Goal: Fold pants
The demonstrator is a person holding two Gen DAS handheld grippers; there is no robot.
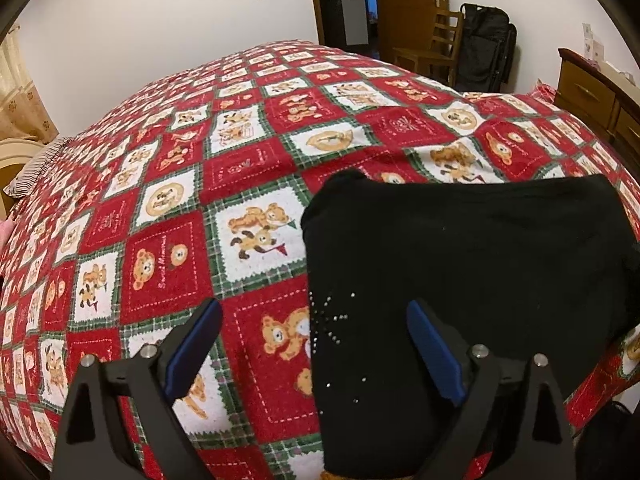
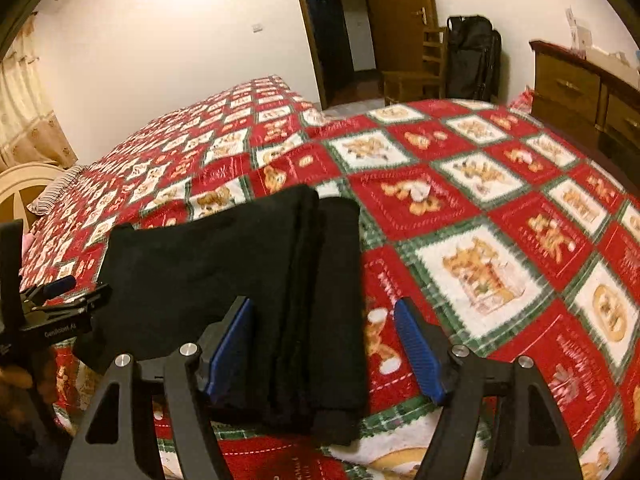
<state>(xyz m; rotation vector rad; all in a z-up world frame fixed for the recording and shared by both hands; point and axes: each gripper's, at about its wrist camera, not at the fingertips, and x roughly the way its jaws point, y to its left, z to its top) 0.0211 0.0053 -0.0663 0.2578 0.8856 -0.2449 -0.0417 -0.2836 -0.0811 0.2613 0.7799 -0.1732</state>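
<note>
So the black folded pants [image 1: 460, 280] are lying flat on the bed, on a red, white and green checked bedspread with teddy bears [image 1: 168, 248] printed in the squares, close to the near edge. The left wrist view shows a scatter of tiny shiny studs [image 1: 332, 320] on the near left corner of the fabric, which the right wrist view doesn't pick up at all. The right view instead shows the stacked folded edges along the pants' right side [image 2: 320, 300], layered like a thick soft slab (looks like a fleecy or knit material, matte, no sheen). The left gripper [image 1: 314, 344] has its blue-padded black jaws spread wide, straddling the left edge of the pants, and the pads don't look like they're pressing anything. The right gripper [image 2: 324, 344] is released too, jaws apart with the folded edge sitting between them, pads clear of the cloth. From the right view you can also see the left gripper from the side [image 2: 60, 300] at the far left, just beside the pants. The bedspread is a bit rumpled and nubby. Around the room: white walls, an open wooden door [image 1: 412, 4], a wooden chair [image 1: 432, 48] next to a black bag [image 1: 486, 48], a brown wooden dresser [image 2: 580, 88] on the right, and a striped pillow [image 2: 56, 192] by a cream headboard [image 2: 24, 188].
</note>
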